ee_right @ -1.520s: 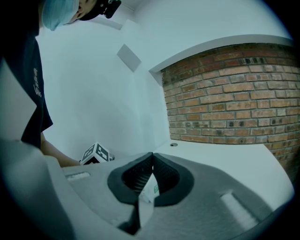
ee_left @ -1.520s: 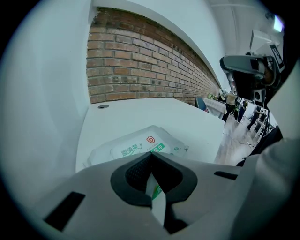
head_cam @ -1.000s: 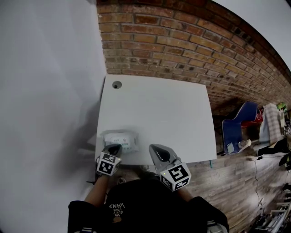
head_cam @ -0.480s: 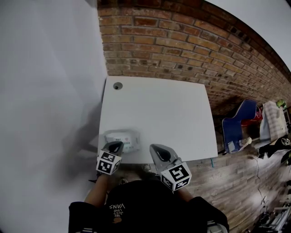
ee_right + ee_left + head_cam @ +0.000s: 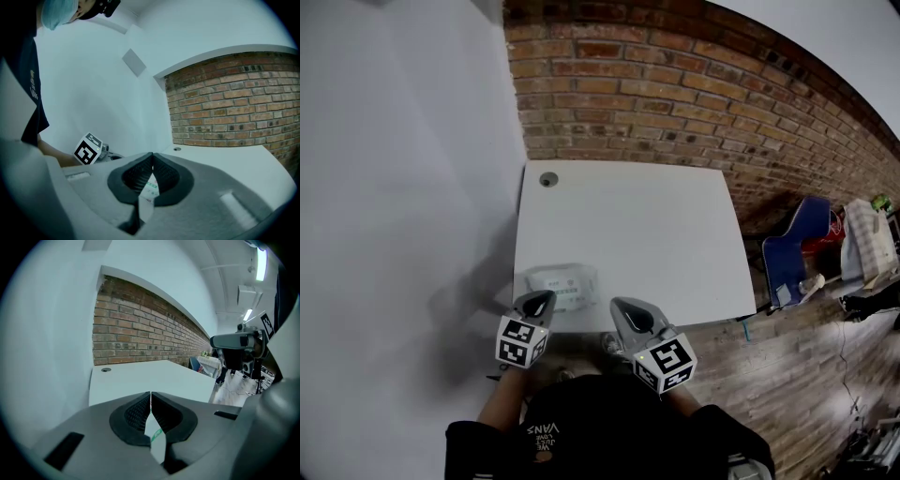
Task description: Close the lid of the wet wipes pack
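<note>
The wet wipes pack (image 5: 563, 286), white with green print, lies flat near the table's front left corner; its lid looks flat, though the view is too small to be sure. My left gripper (image 5: 540, 300) is shut, its tip at the pack's near left edge with nothing held. My right gripper (image 5: 624, 309) is shut and empty, just right of the pack near the front edge. In the left gripper view the closed jaws (image 5: 150, 395) show a sliver of the pack (image 5: 157, 435) below them. The right gripper view shows the same: shut jaws (image 5: 152, 158) over the pack (image 5: 150, 188).
The white table (image 5: 647, 234) stands against a brick wall (image 5: 675, 103), with a white wall on the left. A round cable hole (image 5: 547, 179) sits at its back left corner. Chairs and clutter (image 5: 825, 253) are on the wooden floor to the right.
My left gripper has drawn back slightly toward me, off the pack's top to its near edge. The right gripper has barely moved. The head view shifted a little.
</note>
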Demonstrator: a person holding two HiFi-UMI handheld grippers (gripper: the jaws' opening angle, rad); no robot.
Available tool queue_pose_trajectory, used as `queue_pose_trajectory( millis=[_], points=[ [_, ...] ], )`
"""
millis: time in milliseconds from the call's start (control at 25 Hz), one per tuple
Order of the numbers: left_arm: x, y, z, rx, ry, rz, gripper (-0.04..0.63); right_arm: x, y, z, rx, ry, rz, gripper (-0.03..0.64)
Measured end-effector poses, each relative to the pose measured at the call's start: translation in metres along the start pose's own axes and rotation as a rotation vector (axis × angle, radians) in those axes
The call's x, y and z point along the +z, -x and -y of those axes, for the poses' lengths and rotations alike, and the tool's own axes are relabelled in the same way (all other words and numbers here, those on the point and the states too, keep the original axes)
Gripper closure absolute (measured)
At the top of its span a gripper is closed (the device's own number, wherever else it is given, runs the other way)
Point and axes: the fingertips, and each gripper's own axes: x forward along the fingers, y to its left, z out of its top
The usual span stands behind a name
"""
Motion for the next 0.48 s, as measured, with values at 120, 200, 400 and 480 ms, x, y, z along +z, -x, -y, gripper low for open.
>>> queue_pose_trajectory(
  millis=[120,200,400,480],
  points=[
    [0.005,0.015,0.001,-0.002,-0.005,0.034,0.583,-0.002,0.001,-0.01,-0.001,0.0,0.005,0.62],
    [0.007,0.025,0.003,-0.003,-0.012,0.048,0.583,-0.003,0.002,-0.016,0.0,-0.001,0.004,0.62],
    [0.006,0.048,0.007,-0.006,-0.02,0.087,0.583,-0.006,0.002,-0.032,0.002,0.003,0.003,0.618],
    [0.005,0.058,0.008,-0.007,-0.027,0.1,0.582,-0.006,0.002,-0.037,0.005,0.006,0.004,0.62]
  ],
)
